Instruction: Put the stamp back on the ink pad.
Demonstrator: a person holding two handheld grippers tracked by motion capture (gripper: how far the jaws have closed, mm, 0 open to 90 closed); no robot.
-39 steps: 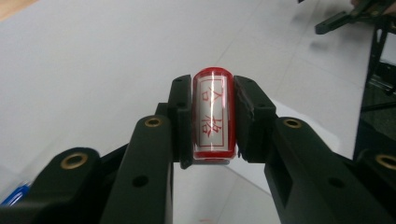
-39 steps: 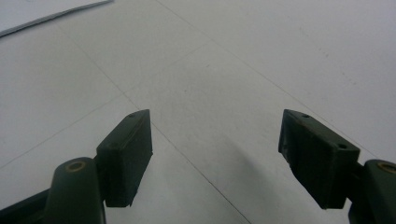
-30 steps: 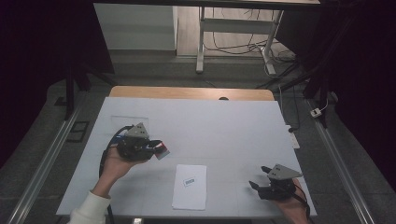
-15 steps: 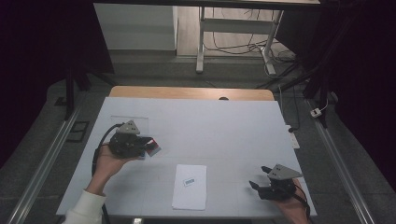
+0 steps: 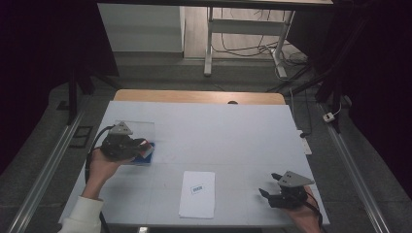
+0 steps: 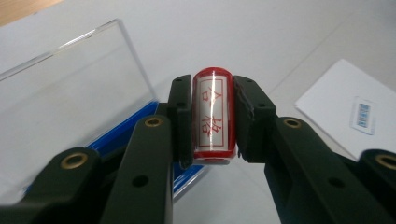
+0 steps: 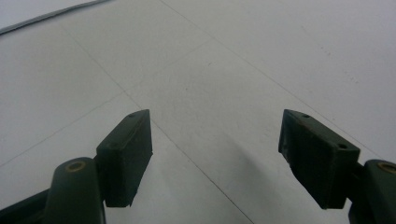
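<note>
- High view: the left tool [image 5: 141,145] sits over the blue case [image 5: 145,154] at the counter's [image 5: 233,131] left side; what its jaws hold is too small to make out here. The case's clear lid [image 5: 138,128] stands open behind it. A white sheet [image 5: 197,194] with a small label lies near the front edge, well apart from both tools. The right tool [image 5: 267,187] rests at the front right, the hand behind it cut off by the frame.
- Left gripper view: the left tool is clamped on a red stamp [image 6: 213,114] with red characters on a white label, held above the case's blue base [image 6: 135,133]. The inside of the case is hidden by the jaws. The sheet [image 6: 345,112] lies at right, partly cut off.
- Right gripper view: the right tool [image 7: 215,140] is spread wide with nothing between its jaws, over bare counter [image 7: 233,56].
</note>
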